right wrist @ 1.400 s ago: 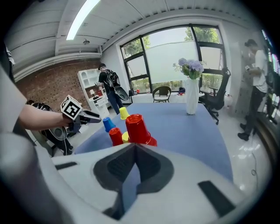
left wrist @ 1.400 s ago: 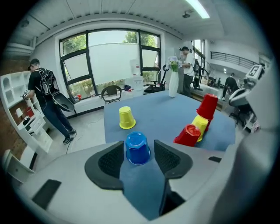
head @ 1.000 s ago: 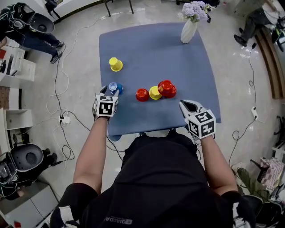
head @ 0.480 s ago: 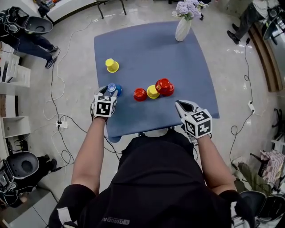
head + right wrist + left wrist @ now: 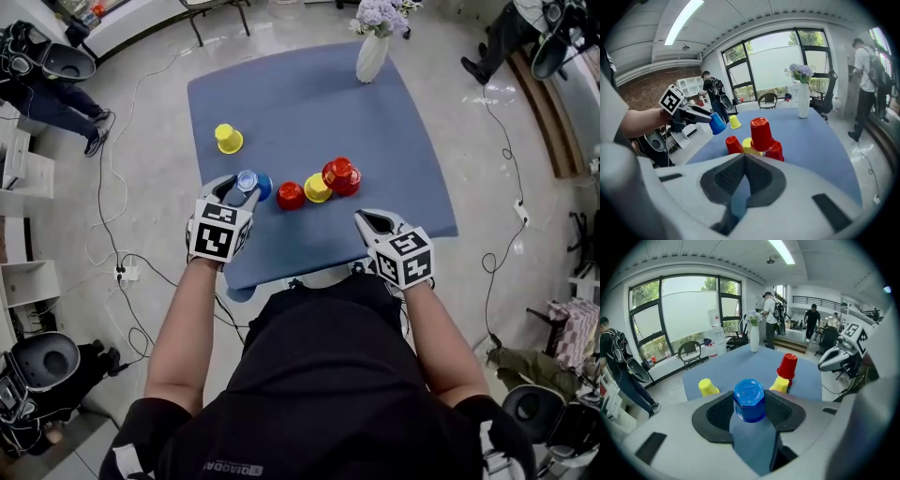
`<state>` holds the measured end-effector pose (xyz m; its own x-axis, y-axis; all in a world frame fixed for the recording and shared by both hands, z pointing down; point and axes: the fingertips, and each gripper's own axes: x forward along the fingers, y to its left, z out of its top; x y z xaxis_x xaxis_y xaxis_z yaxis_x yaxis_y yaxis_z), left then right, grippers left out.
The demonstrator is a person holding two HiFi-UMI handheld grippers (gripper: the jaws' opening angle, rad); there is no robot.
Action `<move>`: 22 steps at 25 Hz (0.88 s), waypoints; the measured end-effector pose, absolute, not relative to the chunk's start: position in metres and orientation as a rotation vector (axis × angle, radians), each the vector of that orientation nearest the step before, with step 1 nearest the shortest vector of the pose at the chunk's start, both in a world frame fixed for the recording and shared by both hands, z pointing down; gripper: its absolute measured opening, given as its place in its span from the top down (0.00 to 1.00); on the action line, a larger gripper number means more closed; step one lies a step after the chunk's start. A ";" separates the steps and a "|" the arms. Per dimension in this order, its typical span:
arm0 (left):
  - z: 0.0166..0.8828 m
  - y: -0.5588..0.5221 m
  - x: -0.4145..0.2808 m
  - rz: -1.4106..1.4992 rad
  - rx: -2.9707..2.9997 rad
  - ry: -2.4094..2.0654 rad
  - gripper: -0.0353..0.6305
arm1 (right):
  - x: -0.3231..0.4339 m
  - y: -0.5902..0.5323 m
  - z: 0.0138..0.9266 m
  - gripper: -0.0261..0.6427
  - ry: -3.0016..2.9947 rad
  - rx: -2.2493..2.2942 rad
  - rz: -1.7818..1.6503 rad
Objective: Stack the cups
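Over blue table [image 5: 375, 141], left gripper [image 5: 241, 190] clamps inverted blue cup [image 5: 749, 398], apparently airborne

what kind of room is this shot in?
Probably an open office or lab: tall windows with an office chair beside them, a power strip on the floor, and a blue table standing out in the open.
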<state>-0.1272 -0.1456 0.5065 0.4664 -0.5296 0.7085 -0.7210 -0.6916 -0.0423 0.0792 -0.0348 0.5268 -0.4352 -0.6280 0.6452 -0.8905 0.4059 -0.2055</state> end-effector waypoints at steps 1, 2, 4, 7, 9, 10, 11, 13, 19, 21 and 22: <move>0.499 -0.144 -0.122 1.042 2.467 -1.066 0.63 | 0.079 -0.035 0.525 0.96 -2.195 1.286 0.736; 0.490 -0.143 -0.116 1.034 2.480 -1.058 0.63 | 0.080 -0.035 0.522 0.96 -2.196 1.279 0.732; 0.474 -0.139 -0.103 1.022 2.505 -1.036 0.63 | 0.082 -0.036 0.514 0.96 -2.200 1.261 0.723; 0.469 -0.137 -0.081 1.048 2.522 -1.003 0.63 | 0.088 -0.040 0.508 0.96 -2.205 1.231 0.700; 0.477 -0.137 -0.068 1.082 2.515 -0.993 0.63 | 0.092 -0.040 0.506 0.96 -2.216 1.214 0.690; 0.483 -0.137 -0.062 1.099 2.510 -0.989 0.63 | 0.093 -0.040 0.506 0.96 -2.225 1.203 0.688; 0.486 -0.137 -0.058 1.116 2.505 -0.986 0.63 | 0.095 -0.040 0.505 0.96 -2.232 1.192 0.684; 0.489 -0.137 -0.051 1.149 2.487 -0.987 0.63 | 0.099 -0.039 0.504 0.96 -2.242 1.173 0.679; 0.495 -0.133 -0.031 1.204 2.473 -0.980 0.63 | 0.113 -0.036 0.508 0.96 -2.263 1.139 0.698; 0.499 -0.133 -0.025 1.219 2.471 -0.978 0.63 | 0.116 -0.036 0.509 0.96 -2.272 1.138 0.701; 0.501 -0.133 -0.022 1.231 2.471 -0.978 0.63 | 0.117 -0.037 0.510 0.96 -2.276 1.136 0.703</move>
<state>-0.0221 -0.1332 0.5005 0.4303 -0.4687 0.7715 -0.6460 -0.7568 -0.0995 0.1169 -0.0370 0.5099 -0.5286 -0.5682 0.6307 -0.8249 0.5191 -0.2237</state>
